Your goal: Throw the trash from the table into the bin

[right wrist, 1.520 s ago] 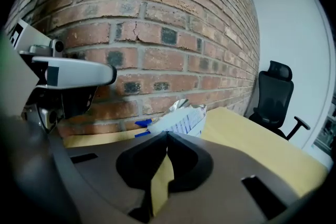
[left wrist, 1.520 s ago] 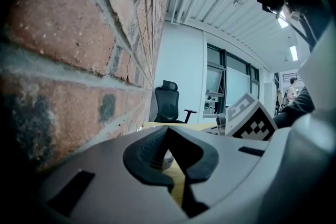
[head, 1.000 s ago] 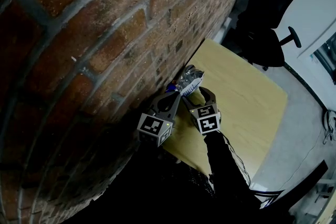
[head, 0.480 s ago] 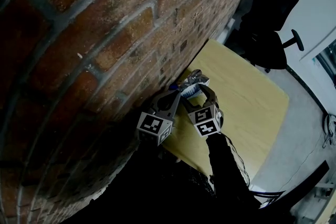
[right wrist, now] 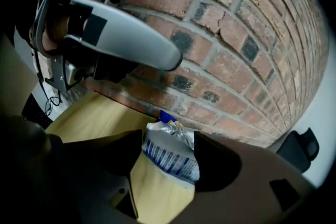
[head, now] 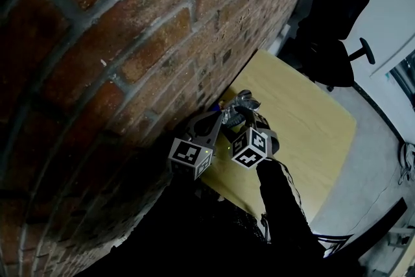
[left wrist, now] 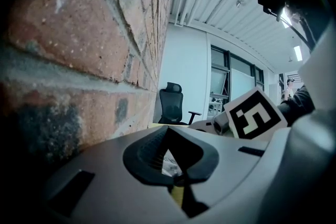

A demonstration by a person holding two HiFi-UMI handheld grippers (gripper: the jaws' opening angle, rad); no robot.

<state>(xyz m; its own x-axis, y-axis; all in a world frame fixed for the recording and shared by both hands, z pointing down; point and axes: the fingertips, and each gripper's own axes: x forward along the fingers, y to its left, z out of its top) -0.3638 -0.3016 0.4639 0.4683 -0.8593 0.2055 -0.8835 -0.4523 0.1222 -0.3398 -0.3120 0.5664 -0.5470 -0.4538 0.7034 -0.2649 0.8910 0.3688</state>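
A crumpled silver and blue snack bag (head: 241,100) lies on the wooden table (head: 305,120), tight against the brick wall (head: 130,42). My left gripper (head: 220,116) points at the bag's near end. Its jaws stand close together, with crinkled foil (left wrist: 168,162) showing in the slit. My right gripper (head: 246,112) comes down on the bag from the right. Its jaws have just been opening and now stand wide on either side of the bag (right wrist: 169,157), with no pad seen pressing on it.
A black office chair (head: 334,16) stands past the table's far end. The wall runs along the table's whole left side. Grey floor (head: 379,165) lies to the right. My dark sleeve (head: 279,204) crosses the table's near edge.
The right gripper has rolled, moved a little toward the wall and now straddles the bag, hiding more of it. The left gripper has kept still.
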